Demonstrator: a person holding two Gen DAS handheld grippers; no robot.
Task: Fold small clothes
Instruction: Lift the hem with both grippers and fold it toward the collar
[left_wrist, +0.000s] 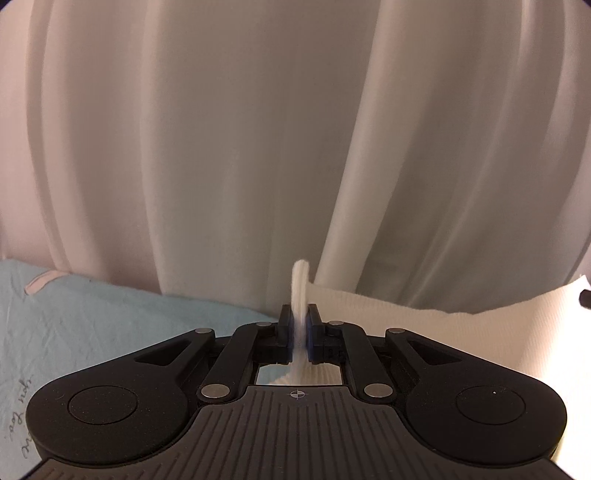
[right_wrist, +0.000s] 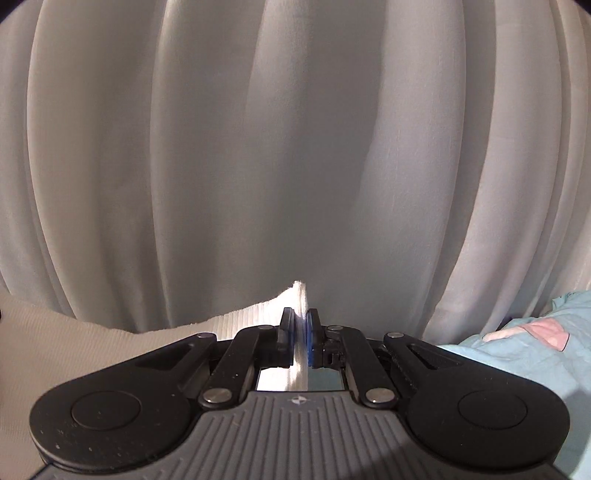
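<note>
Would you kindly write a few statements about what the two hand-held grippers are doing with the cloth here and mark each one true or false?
1. The left hand-held gripper is shut on the white ribbed cloth. True.
2. The right hand-held gripper hangs open with nothing in it. False: it is shut on an edge of the same white ribbed cloth.
3. A pale pleated curtain fills the background. True.
4. The bedding beneath is red. False: it is light blue with a pink patch.
5. The cloth lies folded and released. False: both grippers hold it.
</note>
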